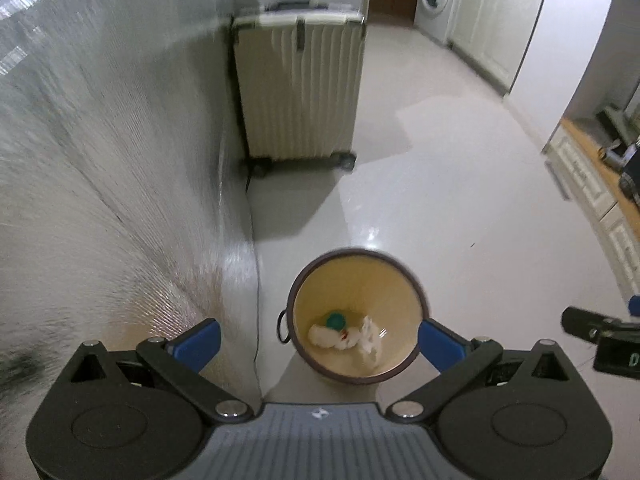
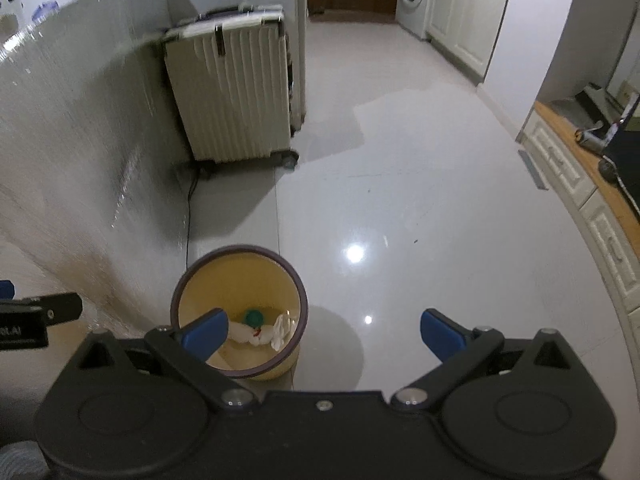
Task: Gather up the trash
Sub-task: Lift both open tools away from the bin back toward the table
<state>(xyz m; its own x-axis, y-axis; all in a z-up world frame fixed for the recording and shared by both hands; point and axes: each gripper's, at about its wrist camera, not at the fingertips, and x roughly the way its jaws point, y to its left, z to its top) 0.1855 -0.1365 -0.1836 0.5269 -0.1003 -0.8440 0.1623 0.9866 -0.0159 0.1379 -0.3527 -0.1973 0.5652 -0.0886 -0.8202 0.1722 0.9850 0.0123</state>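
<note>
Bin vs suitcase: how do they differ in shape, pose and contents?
1. The bin is round with a dark rim and yellow inside; the suitcase is boxy, cream and ribbed.
2. The bin is open-topped, showing white crumpled paper and a green cap; the suitcase is closed.
3. The bin stands near the camera; the suitcase stands farther back.
Both stand upright on the floor beside the wall.

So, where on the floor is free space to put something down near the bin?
The wide glossy floor to the right of the bin, up to the white cabinets, is bare. It is tighter on the other side: the bin stands close to the shiny wall panel, with a thin cable between, and the suitcase fills that corner.
</note>
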